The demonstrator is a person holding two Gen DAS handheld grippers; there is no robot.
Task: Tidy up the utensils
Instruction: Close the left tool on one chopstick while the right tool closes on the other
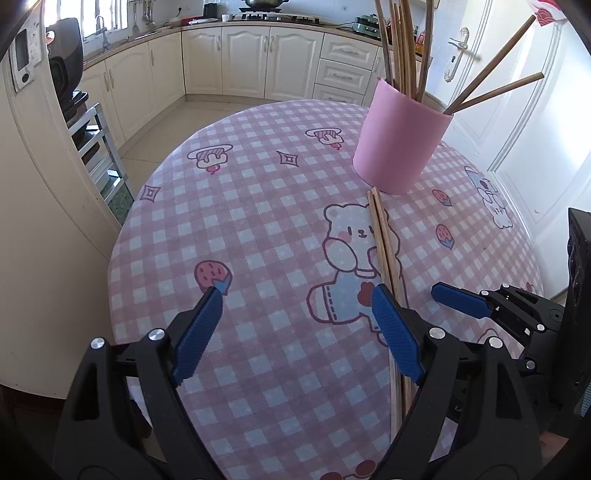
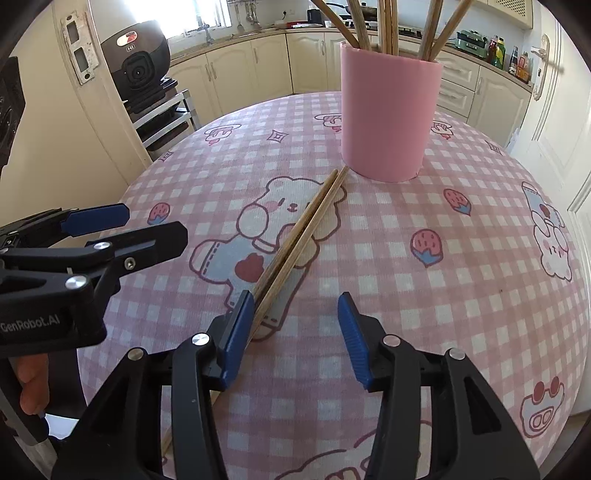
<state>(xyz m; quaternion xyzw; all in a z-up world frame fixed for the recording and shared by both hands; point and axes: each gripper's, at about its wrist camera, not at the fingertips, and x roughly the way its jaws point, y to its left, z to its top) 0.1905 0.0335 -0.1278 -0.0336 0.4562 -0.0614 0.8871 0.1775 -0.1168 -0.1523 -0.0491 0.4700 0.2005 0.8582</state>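
So the left gripper (image 1: 297, 291) is spread wide with nothing between its blue pads, hovering low over the table (image 1: 258, 229). Its right-hand finger (image 1: 397, 332) sits right against the loose pair of chopsticks (image 1: 384, 251) lying flat on the checked cloth, but from this angle I can't tell if it's actually touching them.

The right gripper (image 2: 295, 306) is also unclenched, jaws about halfway apart and not gripping anything. The chopsticks (image 2: 303, 229) run past the inner side of its left finger (image 2: 236, 332), not squeezed between the pads.

Taking the pink cup (image 2: 388, 110) as the landmark: the far tips of the loose pair end just beside its base, and the sticks run back from the cup toward both grippers. Inside the cup stands a bunch of chopsticks (image 2: 388, 22), leaning outward. Kitchen cabinets (image 1: 251, 62) are well behind the cup.
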